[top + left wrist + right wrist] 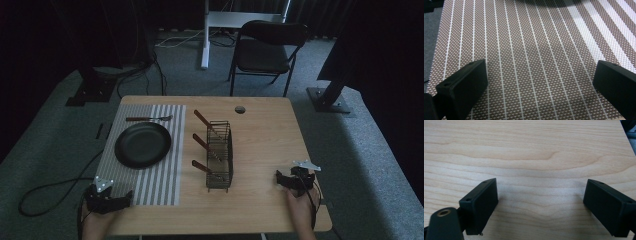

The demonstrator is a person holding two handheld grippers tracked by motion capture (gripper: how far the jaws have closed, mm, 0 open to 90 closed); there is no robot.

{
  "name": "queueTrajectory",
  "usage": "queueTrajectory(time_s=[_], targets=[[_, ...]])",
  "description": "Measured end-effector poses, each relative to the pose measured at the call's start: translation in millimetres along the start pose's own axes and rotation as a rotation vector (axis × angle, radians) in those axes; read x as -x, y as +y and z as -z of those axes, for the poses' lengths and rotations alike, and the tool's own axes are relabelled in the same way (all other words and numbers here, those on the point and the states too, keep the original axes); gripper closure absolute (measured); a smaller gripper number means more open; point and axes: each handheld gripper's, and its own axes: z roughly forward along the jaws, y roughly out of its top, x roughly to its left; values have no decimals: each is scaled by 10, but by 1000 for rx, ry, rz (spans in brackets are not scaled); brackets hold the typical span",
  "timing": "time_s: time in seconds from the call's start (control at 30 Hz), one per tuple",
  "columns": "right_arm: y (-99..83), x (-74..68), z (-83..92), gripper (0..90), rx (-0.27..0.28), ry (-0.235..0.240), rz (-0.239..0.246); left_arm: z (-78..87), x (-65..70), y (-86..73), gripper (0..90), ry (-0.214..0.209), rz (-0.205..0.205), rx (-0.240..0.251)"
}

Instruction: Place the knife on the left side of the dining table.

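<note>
A black round plate [142, 144] lies on a striped placemat [155, 185] at the table's left, with a wooden-handled fork [148, 118] on the mat beyond it. A black wire caddy [220, 155] stands mid-table with three wooden-handled utensils [205, 144] leaning out to its left. My left gripper [111, 200] rests at the mat's near left corner; its jaws stand wide apart over bare placemat [536, 57]. My right gripper [290, 181] sits near the table's front right; its jaws are wide apart over bare wood [539, 162].
The wooden table [265, 135] has a small round grommet [240, 109] near its far edge. A black folding chair [267, 47] and a white desk leg [205, 35] stand beyond it. Cables trail on the grey carpet at left.
</note>
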Motion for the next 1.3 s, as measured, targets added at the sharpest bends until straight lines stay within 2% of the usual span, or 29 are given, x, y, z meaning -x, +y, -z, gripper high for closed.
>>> queueTrajectory(time_s=[0.77,0.97,1.03,1.13,1.27,1.3], targets=[[0,0,0,114,0,0,0,-3,-31,10,11,-21,-24,1],[6,-2,-7,114,0,-2,-2,3,-42,24,27,-26,-18,-5],[6,-1,-7,114,0,-2,-2,11,-56,47,30,-57,-4,-9],[6,-1,-6,114,0,-2,-2,49,-53,94,30,-62,-1,5],[6,-1,-7,114,0,-2,-1,93,-19,159,42,-85,-13,15],[6,-1,-7,114,0,-2,-2,118,34,219,42,-99,-24,22]])
